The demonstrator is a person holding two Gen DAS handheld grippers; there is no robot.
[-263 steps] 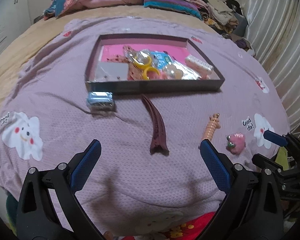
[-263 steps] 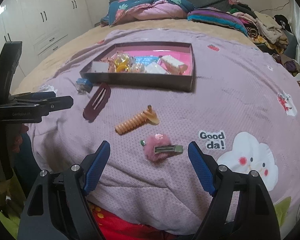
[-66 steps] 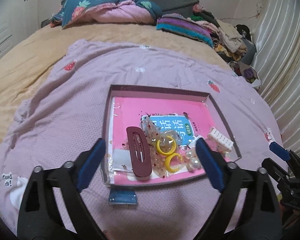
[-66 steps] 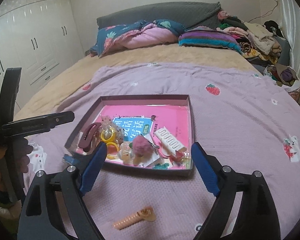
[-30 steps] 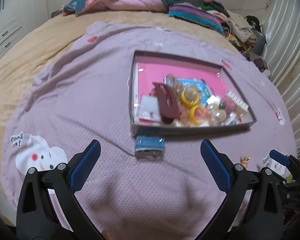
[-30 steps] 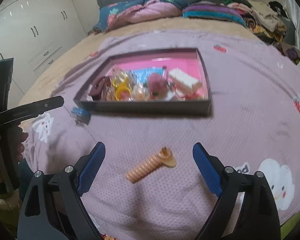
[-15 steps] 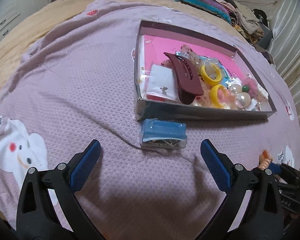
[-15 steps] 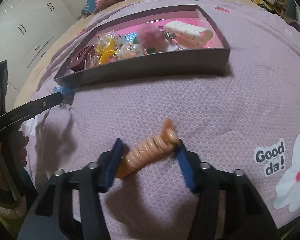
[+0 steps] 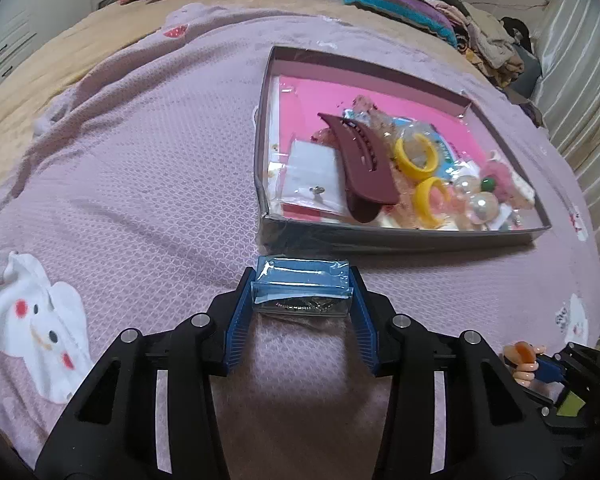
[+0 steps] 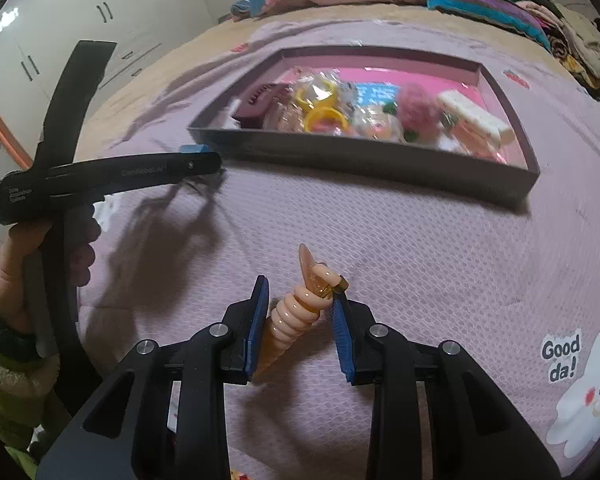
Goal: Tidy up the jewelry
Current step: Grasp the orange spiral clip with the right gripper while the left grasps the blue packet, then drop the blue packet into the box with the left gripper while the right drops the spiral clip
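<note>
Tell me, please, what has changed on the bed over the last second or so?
Both hand-held grippers came down and have just been closing: the left hand-held gripper now clamps the small blue packet, and the right hand-held gripper closes around the peach spiral hair clip. The tray and its contents stayed put.

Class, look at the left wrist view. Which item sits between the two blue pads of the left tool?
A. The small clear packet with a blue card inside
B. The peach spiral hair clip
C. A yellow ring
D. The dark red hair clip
A: the small clear packet with a blue card inside sits between the pads of the left tool, on the blanket just outside the shallow box.
</note>
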